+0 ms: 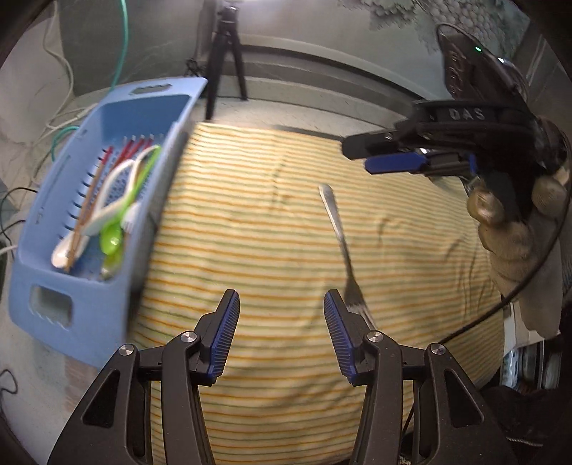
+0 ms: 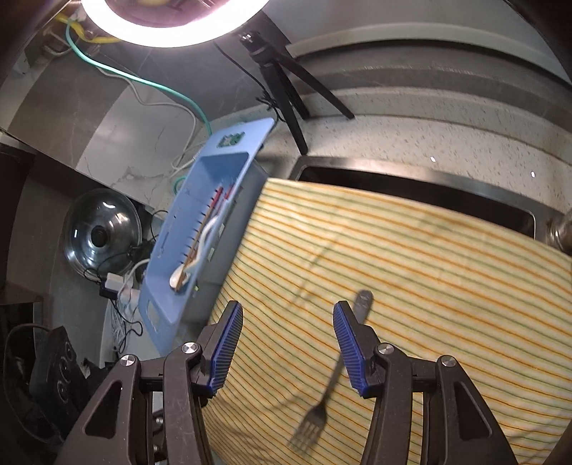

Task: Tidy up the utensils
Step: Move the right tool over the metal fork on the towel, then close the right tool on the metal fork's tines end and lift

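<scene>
A metal fork (image 1: 339, 239) lies on the striped cloth (image 1: 257, 221), tines towards me. My left gripper (image 1: 282, 332) hovers open over the cloth with nothing between its pads; the fork's tines sit just beside its right finger. A blue slotted basket (image 1: 46, 286) at the left holds a white spoon (image 1: 64, 252), a green spoon (image 1: 112, 239) and chopsticks. My right gripper (image 2: 286, 343) is open and empty above the same fork (image 2: 314, 415), whose handle passes behind its right finger. In the left wrist view, the right gripper (image 1: 357, 159) is at upper right in a gloved hand.
A black tripod (image 1: 225, 60) stands behind the cloth and basket. A sink (image 2: 411, 186) lies beyond the cloth's far edge. Loose cables (image 2: 150, 86), a metal pot lid (image 2: 100, 236) and a ring light (image 2: 171, 21) are to the left and above.
</scene>
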